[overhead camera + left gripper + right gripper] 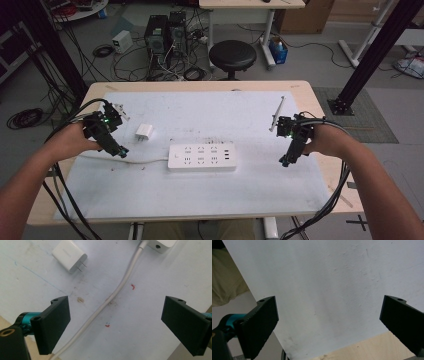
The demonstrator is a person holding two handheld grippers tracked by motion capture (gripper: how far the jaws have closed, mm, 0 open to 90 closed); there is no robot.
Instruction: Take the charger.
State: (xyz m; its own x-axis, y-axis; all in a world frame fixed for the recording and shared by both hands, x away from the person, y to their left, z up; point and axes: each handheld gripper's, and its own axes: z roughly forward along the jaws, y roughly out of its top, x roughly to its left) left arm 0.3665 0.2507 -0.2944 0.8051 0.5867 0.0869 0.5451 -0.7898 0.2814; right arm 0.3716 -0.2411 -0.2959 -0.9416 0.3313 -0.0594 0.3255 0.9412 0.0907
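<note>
while cord (110, 300) runs between left jaws, charger (70, 258) beyond.

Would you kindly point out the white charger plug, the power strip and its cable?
charger plug (69, 258), left gripper view, its white body.
power strip (202, 157), high view, its top face.
cable (113, 297), left gripper view, mid-length.

Both forearms are bare, without sleeves. The left gripper (121, 151) and the right gripper (284, 162) are black, each with a small green light on its body and a bundle of black cables that trails back beside the arm. In the left gripper view the two jaws are flat black rectangular plates with small screw holes at their top corners; a turquoise metal part and a brass-coloured ring sit behind one plate. The right gripper view shows the same black plates and turquoise part
</note>
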